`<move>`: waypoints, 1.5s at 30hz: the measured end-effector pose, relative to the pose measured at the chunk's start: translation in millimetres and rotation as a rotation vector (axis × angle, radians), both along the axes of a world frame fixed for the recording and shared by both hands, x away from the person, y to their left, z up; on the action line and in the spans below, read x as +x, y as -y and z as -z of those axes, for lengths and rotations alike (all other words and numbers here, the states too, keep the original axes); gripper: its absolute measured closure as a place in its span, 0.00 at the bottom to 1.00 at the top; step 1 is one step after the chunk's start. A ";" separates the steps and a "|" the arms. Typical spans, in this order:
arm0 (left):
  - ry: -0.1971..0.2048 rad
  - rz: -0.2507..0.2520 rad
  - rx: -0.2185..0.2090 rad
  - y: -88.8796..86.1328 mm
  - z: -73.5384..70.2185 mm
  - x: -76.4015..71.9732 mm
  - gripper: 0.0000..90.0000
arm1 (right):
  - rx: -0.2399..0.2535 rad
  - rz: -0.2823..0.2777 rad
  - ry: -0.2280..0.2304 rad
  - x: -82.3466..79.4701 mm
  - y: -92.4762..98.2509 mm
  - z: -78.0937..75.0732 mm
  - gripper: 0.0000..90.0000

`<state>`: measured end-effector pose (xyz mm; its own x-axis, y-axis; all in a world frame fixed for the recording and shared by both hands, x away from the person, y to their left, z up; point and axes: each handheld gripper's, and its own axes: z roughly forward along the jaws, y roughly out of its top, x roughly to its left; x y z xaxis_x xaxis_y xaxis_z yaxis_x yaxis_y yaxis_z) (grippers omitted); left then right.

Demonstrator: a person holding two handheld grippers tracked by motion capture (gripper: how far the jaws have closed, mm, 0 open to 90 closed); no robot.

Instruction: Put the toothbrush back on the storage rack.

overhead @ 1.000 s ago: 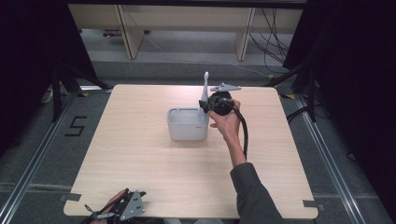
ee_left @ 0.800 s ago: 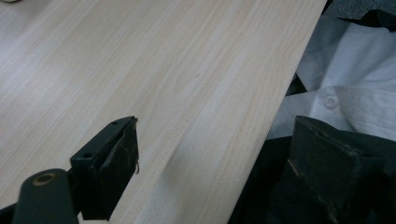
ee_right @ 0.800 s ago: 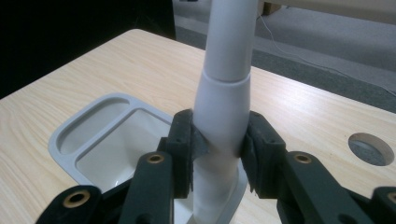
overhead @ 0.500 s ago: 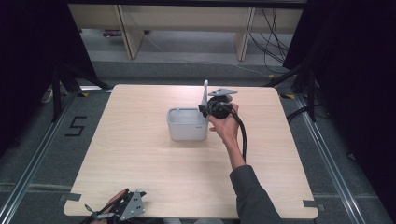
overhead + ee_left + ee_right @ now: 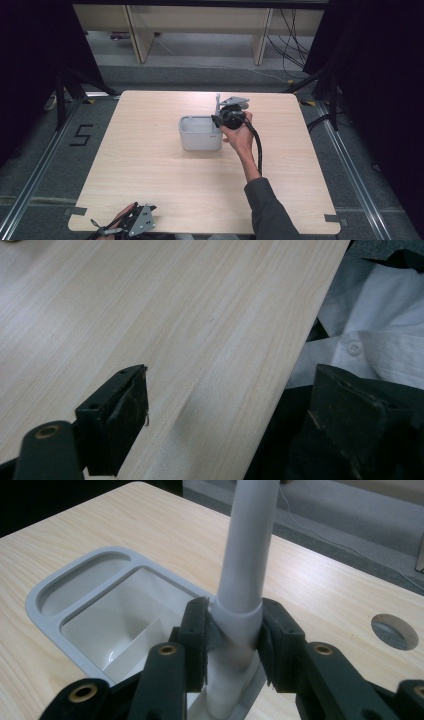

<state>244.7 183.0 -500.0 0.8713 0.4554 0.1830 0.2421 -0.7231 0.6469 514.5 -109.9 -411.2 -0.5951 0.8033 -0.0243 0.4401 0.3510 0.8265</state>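
Apparently the job is mid-way: the right gripper [image 5: 234, 630] has its jaws closed on a grey tube [image 5: 247, 555], held upright over the near-right corner of the grey bin [image 5: 200, 134] at the desk's [image 5: 150, 170] middle. Judging by this, lowering and release remain. The left gripper [image 5: 220, 430], jaws wide and empty, idles at the desk's near edge, well away from the bin.

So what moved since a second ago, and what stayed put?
The right gripper, still shut on the grey stick, tipped it from leaning left to nearly upright and drew it toward the grey box, where its foot now dips. The box and the left gripper at the near edge stayed put.
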 end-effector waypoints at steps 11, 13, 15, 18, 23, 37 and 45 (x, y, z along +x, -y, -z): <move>-0.006 0.002 0.005 0.2 0.2 -0.3 0.17 | 0.028 0.011 -0.002 -3.9 1.6 -0.6 0.66; -0.007 0.003 0.004 0.2 0.1 -0.5 0.17 | 0.018 0.013 0.002 -4.4 1.9 -0.8 0.64; -0.007 0.002 0.006 0.2 0.4 -0.1 0.17 | 0.031 0.027 0.012 -5.7 1.8 -1.0 0.58; -0.006 0.003 0.004 0.1 0.1 -0.4 0.17 | 0.036 0.029 0.013 -6.2 4.6 -4.8 0.53; -0.008 0.003 0.004 0.3 0.3 -0.6 0.17 | 0.061 0.018 0.027 -7.9 9.5 -9.4 0.49; -0.009 -0.004 0.013 0.3 0.6 0.3 0.17 | 0.095 0.018 0.050 -25.4 21.9 -18.1 0.41; -0.025 0.001 -0.005 0.4 0.6 -0.1 0.17 | 0.095 -0.017 0.064 -36.5 27.0 -21.2 0.41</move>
<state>244.6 182.6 -500.6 0.8762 0.4549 0.1590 0.2572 -0.7204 0.6441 478.0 -136.9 -390.0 -0.6085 0.7934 0.0131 0.3796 0.2766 0.8829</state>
